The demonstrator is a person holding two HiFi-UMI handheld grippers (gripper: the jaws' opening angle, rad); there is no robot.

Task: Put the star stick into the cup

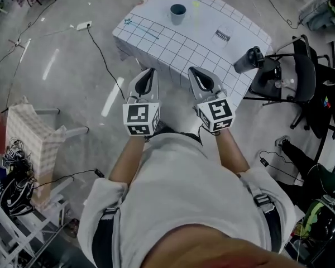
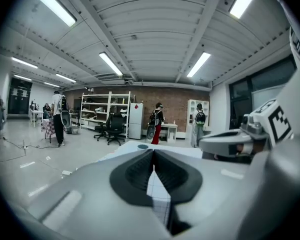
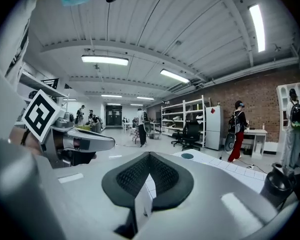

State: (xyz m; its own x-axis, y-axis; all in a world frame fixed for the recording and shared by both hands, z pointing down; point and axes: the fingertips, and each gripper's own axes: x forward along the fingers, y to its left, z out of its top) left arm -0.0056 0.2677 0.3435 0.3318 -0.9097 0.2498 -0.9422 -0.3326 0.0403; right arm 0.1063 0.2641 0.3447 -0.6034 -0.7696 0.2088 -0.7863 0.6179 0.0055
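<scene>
The reach has not begun. The star stick (image 1: 140, 29), seemingly a thin blue wand, lies flat on the left of the bench (image 1: 184, 52). The left gripper (image 1: 149, 72) hangs short of the bench, jaws closed on nothing. The cup (image 1: 177, 13) stands upright further back, well apart from the stick. The right gripper (image 1: 194, 71) is likewise closed and empty. The next move calls for opening one pair of jaws over the stick. A gridded cloth covers the bench, and cables (image 1: 103, 54) cross the grey floor (image 1: 67, 94).

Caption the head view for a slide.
Left gripper and right gripper, both shut and empty, face a table holding cup and star stick.
</scene>
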